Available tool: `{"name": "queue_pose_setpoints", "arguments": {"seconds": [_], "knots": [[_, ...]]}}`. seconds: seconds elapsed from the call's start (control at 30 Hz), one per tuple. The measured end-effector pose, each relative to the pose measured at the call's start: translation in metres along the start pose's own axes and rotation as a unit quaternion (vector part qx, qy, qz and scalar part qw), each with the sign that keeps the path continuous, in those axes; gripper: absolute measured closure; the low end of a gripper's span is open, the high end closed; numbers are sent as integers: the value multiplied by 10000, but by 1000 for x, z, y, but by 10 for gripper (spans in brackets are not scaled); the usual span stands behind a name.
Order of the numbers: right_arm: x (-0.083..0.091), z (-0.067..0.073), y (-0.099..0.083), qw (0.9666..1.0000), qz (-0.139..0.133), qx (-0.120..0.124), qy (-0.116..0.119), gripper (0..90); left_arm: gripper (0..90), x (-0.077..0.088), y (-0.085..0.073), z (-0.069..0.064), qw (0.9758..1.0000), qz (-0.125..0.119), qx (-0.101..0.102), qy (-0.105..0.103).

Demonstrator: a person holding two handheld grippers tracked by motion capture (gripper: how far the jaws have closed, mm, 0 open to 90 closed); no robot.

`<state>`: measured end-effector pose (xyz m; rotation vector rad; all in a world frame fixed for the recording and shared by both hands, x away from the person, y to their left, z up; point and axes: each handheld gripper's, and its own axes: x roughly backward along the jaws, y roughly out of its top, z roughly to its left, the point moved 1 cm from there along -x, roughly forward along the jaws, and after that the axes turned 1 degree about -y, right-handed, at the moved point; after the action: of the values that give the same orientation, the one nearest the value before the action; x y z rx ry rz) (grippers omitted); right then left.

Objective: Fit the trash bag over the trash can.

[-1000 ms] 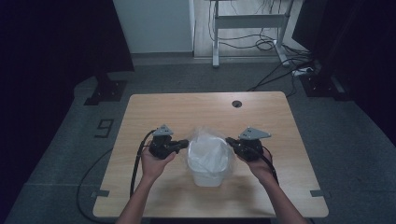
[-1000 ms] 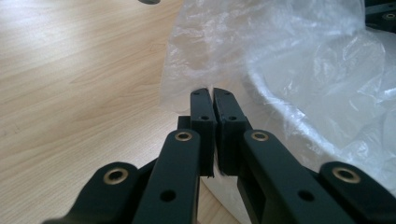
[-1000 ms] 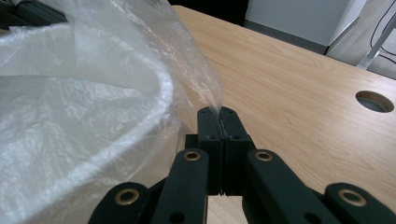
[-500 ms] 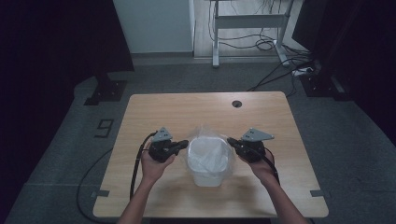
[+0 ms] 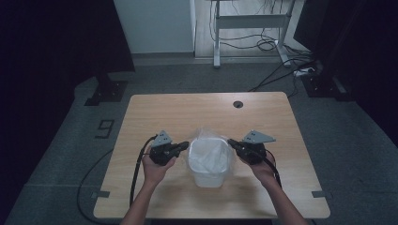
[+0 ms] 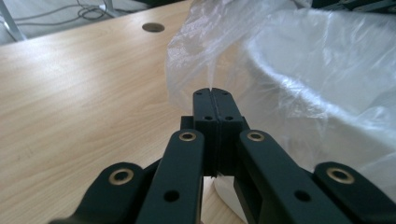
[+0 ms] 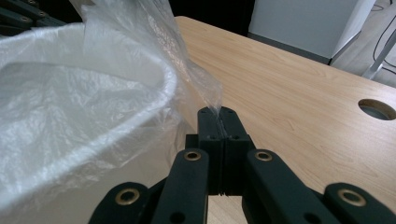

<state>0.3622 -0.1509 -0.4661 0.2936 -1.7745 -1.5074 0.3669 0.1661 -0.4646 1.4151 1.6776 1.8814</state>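
— High view first: what sits on the table (image 5: 155, 112)?

— A pale wood-grain top, smooth and matte, with a round cable hole (image 5: 238, 104) near the far edge. Near my side of it stands a small white bin (image 5: 210, 172), squarish with rounded corners, lined with a thin clear plastic bag (image 5: 209, 154) that crinkles over the rim and stands up at the back. My left hand (image 5: 157, 169) and right hand (image 5: 263, 169) come in from below, forearms angled inward. My left gripper (image 5: 186, 145) meets the bin's left rim and my right gripper (image 5: 230, 142) the right rim, each pointing toward the other, grey three-cornered plates on top and black cables trailing.

— Left gripper view?

— My left gripper (image 6: 212, 91) has its two matte black jaws pressed flat together, brass-ringed pivots behind them. A peak of the plastic bag (image 6: 299, 70) rises right at the tips, pinched there. The film is glossy, wrinkled and half see-through, draped over the curved rim of the bin (image 6: 229, 193). The table (image 6: 79, 102) shows fine streaked grain, with the cable hole (image 6: 153, 27) far off.

— Right gripper view?

— Much the same, mirrored. My right gripper (image 7: 218, 112) is closed tight, a fold of the plastic bag (image 7: 140, 51) caught between the tips and pulled up into a crumpled sheet. The bin (image 7: 135, 182) curves away at left, milky under the film. The table (image 7: 289, 98) runs off right, toward the cable hole (image 7: 376, 108)
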Motion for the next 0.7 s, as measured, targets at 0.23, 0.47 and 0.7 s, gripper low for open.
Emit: {"name": "queue_pose_setpoints", "arguments": {"seconds": [0.23, 0.47, 0.7], "knots": [[-3, 1, -5, 9999, 118, -2, -55, 884, 898, -5, -2, 1, 9996, 214, 181, -13], [-6, 2, -13, 9997, 209, 12, -145, 884, 896, -9, -8, 0, 9992, 336, 204, -42], [-9, 5, -23, 9993, 333, 50, -158, 884, 894, -12, -14, -2, 9988, 425, 230, -110]]}}
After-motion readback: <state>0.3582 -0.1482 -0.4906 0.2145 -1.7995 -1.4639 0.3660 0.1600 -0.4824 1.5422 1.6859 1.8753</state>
